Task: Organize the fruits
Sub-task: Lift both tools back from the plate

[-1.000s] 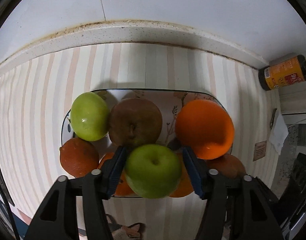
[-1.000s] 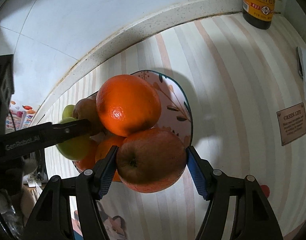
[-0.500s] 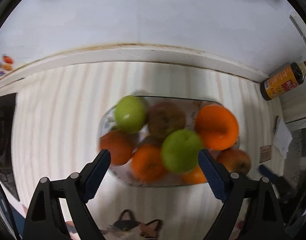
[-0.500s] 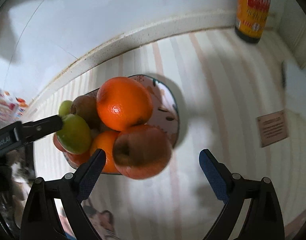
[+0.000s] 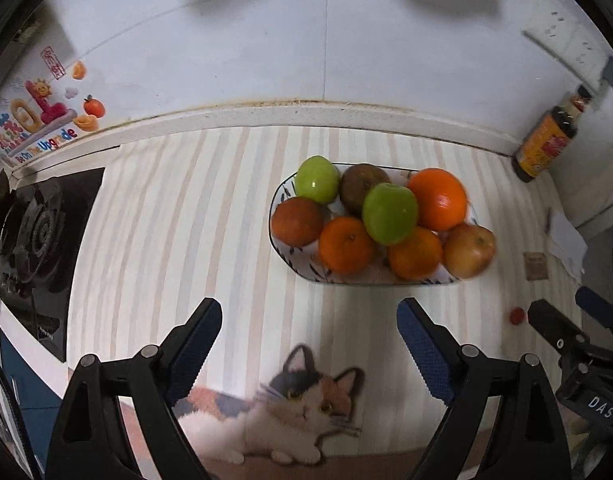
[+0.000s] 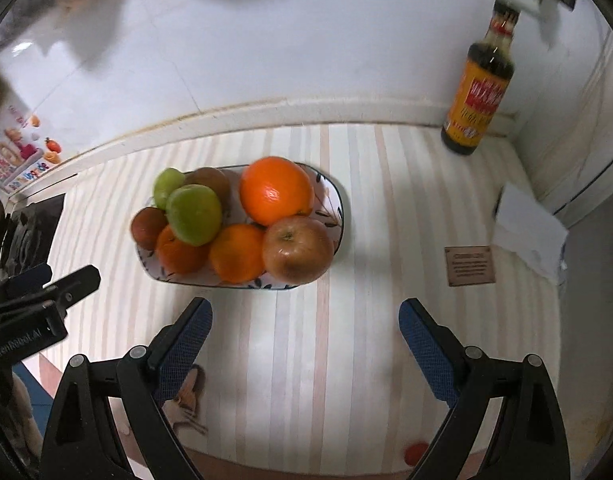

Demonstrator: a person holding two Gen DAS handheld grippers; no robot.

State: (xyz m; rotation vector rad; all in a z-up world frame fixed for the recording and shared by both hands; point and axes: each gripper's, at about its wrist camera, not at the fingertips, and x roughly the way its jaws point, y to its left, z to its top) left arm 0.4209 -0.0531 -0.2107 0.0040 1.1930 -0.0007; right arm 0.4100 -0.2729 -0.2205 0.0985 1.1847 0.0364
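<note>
Both claws hang spread and empty above the desk: our left claw (image 5: 308, 338) over the striped mat near the printed cat (image 5: 302, 404), our right claw (image 6: 306, 338) nearer the front edge, neither touching fruit.

Left to right, we see a gas burner (image 5: 34, 232) at the desk's far left, then the oval patterned plate (image 6: 338, 204) holding all the fruit. On it sit a dark reddish fruit (image 5: 297, 222), a green apple at the back (image 5: 317, 179), a brownish fruit (image 5: 360, 188) beside it, a second green apple (image 5: 390, 213) perched on top of two small oranges (image 5: 346, 245), a large orange (image 5: 440, 199) and, at the right end, a red apple (image 6: 298, 250) leaning over the rim. We judge the pile is stacked because the plate is too small for one layer; the sorting looks finished or nearly so.

Further right a small brown card (image 6: 470, 265) lies flat, and a soy sauce bottle (image 6: 480, 96) stands in the corner. A small red object (image 6: 416, 453) lies by the front edge.

White tiled wall backs the desk, with a colourful sticker (image 5: 34, 120) at left.
</note>
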